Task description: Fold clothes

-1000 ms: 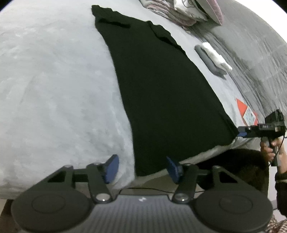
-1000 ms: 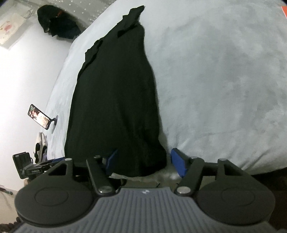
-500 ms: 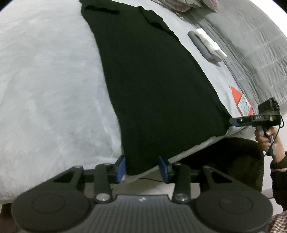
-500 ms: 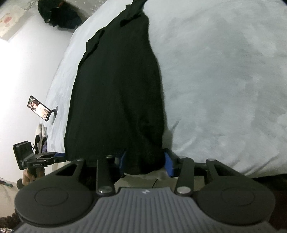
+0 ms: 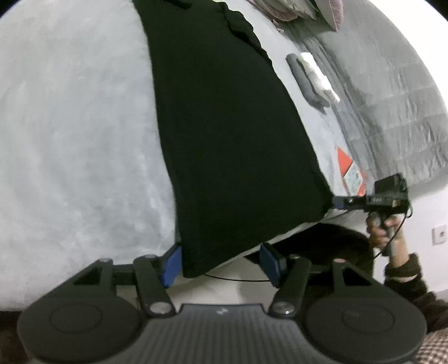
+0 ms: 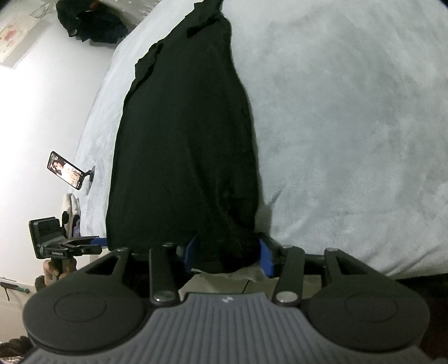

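A long black garment (image 5: 224, 140) lies flat on the pale grey bed (image 5: 70, 140), its hem hanging over the near edge. My left gripper (image 5: 221, 266) is open around one hem corner; the cloth touches only the left blue pad (image 5: 171, 263). In the right wrist view the same garment (image 6: 182, 140) bunches between the blue pads of my right gripper (image 6: 226, 254), which is shut on the other hem corner. Each view shows the other gripper at its corner: the right gripper (image 5: 337, 202) and the left gripper (image 6: 84, 243).
A folded grey and white cloth (image 5: 310, 78) and an orange card (image 5: 351, 170) lie right of the garment, beside a grey quilt (image 5: 392, 98). A phone on a stand (image 6: 65, 170) sits at the bed's left edge. A dark pile (image 6: 92, 22) lies far back.
Both grippers moved forward onto the hem. The right jaws narrowed onto the bunched corner. The left jaws narrowed half a second ago and now stand wide again.
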Action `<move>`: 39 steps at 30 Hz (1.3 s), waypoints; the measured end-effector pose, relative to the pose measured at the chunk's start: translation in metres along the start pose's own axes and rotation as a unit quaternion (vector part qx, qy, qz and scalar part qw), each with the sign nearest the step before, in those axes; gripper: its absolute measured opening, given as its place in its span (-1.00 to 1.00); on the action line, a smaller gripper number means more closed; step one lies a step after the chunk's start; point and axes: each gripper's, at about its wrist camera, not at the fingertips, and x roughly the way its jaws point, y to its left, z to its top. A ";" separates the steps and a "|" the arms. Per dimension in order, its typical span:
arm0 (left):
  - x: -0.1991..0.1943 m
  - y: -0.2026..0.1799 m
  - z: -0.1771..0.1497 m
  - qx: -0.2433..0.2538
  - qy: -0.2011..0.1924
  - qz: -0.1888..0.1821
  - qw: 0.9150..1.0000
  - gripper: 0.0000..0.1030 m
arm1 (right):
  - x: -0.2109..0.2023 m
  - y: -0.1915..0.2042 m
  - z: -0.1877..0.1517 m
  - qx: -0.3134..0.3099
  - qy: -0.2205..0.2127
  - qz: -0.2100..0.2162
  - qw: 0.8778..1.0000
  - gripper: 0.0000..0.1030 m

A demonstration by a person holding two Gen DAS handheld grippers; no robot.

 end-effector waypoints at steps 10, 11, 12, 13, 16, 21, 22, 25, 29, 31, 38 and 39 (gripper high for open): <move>-0.006 0.012 0.007 -0.029 -0.006 -0.032 0.999 0.17 | -0.001 -0.010 0.005 0.021 0.009 0.028 0.999 0.02; -0.008 0.013 0.008 -0.029 -0.007 -0.032 0.999 0.17 | -0.001 -0.011 0.005 0.022 0.009 0.029 0.999 0.02; -0.009 0.013 0.008 -0.028 -0.009 -0.032 0.999 0.17 | -0.002 -0.011 0.005 0.022 0.010 0.031 0.999 0.02; -0.007 0.014 0.008 -0.030 -0.004 -0.033 0.999 0.17 | -0.001 -0.011 0.005 0.021 0.010 0.030 0.999 0.02; 0.003 0.016 0.006 -0.033 0.014 -0.047 0.998 0.16 | 0.001 -0.008 0.006 0.015 0.011 0.030 0.999 0.05; 0.014 0.013 0.001 -0.034 0.014 -0.061 0.997 0.13 | 0.007 -0.003 0.007 0.003 0.013 0.037 0.999 0.07; 0.014 0.014 0.000 -0.038 0.013 -0.059 0.997 0.00 | 0.008 -0.003 0.007 0.002 0.013 0.038 0.999 0.07; 0.015 0.016 -0.003 -0.050 0.008 -0.052 0.997 -0.56 | 0.010 -0.001 0.008 -0.006 0.013 0.038 0.999 0.02; 0.016 0.019 -0.006 -0.072 -0.004 -0.063 0.995 -0.92 | 0.008 -0.001 0.007 -0.007 0.003 0.049 0.999 -0.79; 0.013 0.019 -0.008 -0.076 -0.023 -0.080 0.994 -0.93 | 0.007 0.000 0.006 -0.008 -0.003 0.055 0.998 -0.81; -0.016 0.016 -0.004 -0.071 -0.129 -0.105 0.984 -0.93 | -0.002 0.008 0.011 -0.025 -0.053 0.080 0.995 -0.82; -0.019 0.015 -0.003 -0.069 -0.142 -0.102 0.982 -0.93 | -0.004 0.010 0.013 -0.028 -0.064 0.080 0.994 -0.82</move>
